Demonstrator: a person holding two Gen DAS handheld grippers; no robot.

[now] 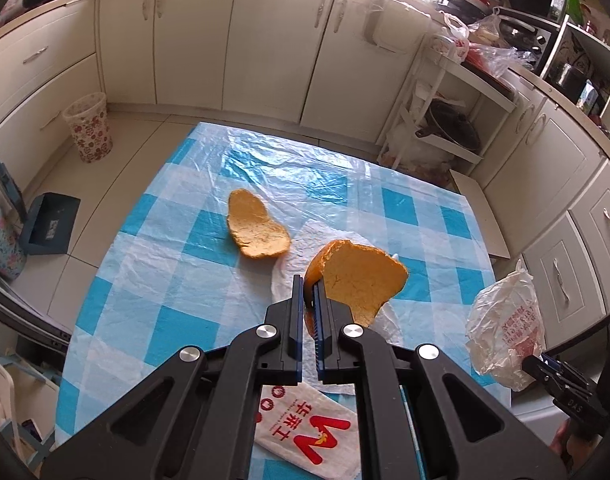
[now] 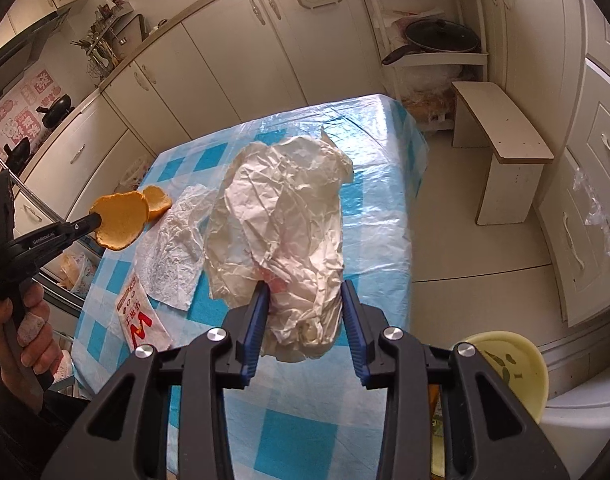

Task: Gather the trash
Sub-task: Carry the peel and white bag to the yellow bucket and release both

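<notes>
Kitchen bench [image 1: 173, 248], blue-checked plastic cover. Left tool [image 1: 309, 292] clamped on orange peel [image 1: 357, 276]; right tool [image 2: 305, 300] clamped on crumpled plastic bag [image 2: 285, 208].

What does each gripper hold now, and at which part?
Left gripper pinches an orange peel at its edge. Right gripper clasps a crumpled white plastic bag at its bunched near end.

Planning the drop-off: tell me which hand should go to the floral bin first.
Left, probably: the left gripper grips the orange peel, and the floral bin stands on the floor off that side. The right gripper holds the crumpled bag on the opposite side.
</notes>
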